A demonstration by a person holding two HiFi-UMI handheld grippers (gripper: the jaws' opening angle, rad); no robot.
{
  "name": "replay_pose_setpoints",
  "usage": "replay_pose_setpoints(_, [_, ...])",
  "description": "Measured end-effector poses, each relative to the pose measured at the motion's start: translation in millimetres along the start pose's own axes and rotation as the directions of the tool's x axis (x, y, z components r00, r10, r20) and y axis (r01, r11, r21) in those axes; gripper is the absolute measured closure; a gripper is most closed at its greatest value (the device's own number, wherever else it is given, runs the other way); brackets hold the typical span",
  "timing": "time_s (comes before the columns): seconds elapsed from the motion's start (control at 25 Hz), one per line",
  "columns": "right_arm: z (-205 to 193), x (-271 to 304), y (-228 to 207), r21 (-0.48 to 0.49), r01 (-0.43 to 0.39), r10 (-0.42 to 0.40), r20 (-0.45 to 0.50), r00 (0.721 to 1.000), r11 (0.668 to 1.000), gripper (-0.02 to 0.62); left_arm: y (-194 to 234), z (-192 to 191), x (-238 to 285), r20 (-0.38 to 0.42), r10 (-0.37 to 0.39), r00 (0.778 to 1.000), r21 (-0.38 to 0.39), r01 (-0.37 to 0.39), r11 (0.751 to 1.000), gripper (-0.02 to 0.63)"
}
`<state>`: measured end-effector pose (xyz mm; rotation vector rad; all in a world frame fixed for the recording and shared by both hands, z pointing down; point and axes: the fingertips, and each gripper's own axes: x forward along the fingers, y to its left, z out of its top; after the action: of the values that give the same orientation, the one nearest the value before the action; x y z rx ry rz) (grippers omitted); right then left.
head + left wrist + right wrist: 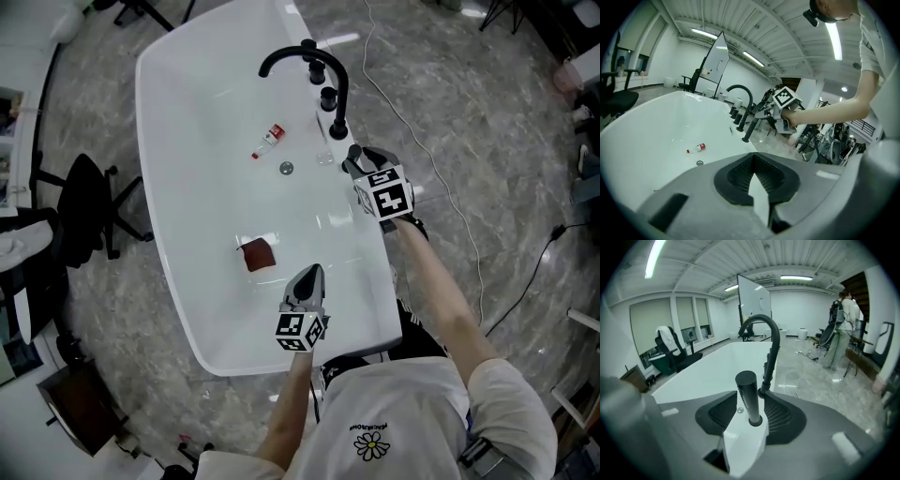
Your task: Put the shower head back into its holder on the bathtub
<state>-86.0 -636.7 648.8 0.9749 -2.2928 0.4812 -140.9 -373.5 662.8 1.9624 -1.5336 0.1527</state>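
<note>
My right gripper holds its fingers wide either side of the shower head, which stands upright in its holder on the bathtub rim. I'd back straight out toward six o'clock without brushing it. The left gripper has its fingers closed on nothing.

Glossy bathtub, seemingly matt shower head

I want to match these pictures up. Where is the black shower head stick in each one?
Head view: the shower head stands on the right rim of the tub, above the picture's middle.
Left gripper view: near the middle, a leaning black stick.
Right gripper view: low centre, large and upright.
Shared landmark: the curved black faucet right beside it.
</note>
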Motion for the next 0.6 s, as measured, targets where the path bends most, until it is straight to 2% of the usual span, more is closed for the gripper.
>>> replay_pose_setpoints(0.16, [-24.1, -60.3, 6.7, 0.206, 0.008, -0.021, 0.064, 0.998, 0.978, 0.422, -7.1, 2.1, -22.1, 0.017, 0.006, 1.000, 0.008, -0.006, 1.000, 0.604])
replay_pose_setpoints(0.24, [-41.3, -93.1, 19.3, 0.262, -0.010, -0.009, 0.071, 0.997, 0.965, 0.430, -11.6, 8.2, -34.4, 0.039, 0.012, 0.999, 0.016, -0.012, 1.000, 0.604])
replay_pose_setpoints(0.4, [-49.9, -160.0, 52.1, 0.225, -0.032, 0.007, 0.111, 0.994, 0.974, 0.507, -23.9, 34.2, -59.5, 0.119, 0.012, 0.993, 0.031, -0.016, 0.999, 0.604])
replay_pose_setpoints(0.52, [-28.3, -211.8, 72.8, 0.194, -0.040, -0.006, 0.228, 0.974, 0.980, 0.573, -38.5, 74.0, -82.8, 0.222, -0.023, 0.975, 0.036, 0.015, 0.999, 0.604])
replay_pose_setpoints(0.6, [-6.3, -245.9, 86.7, 0.186, -0.066, 0.002, 0.328, 0.945, 0.980, 0.588, -54.5, 110.4, -103.5, 0.305, -0.055, 0.951, 0.061, 0.038, 0.997, 0.604])
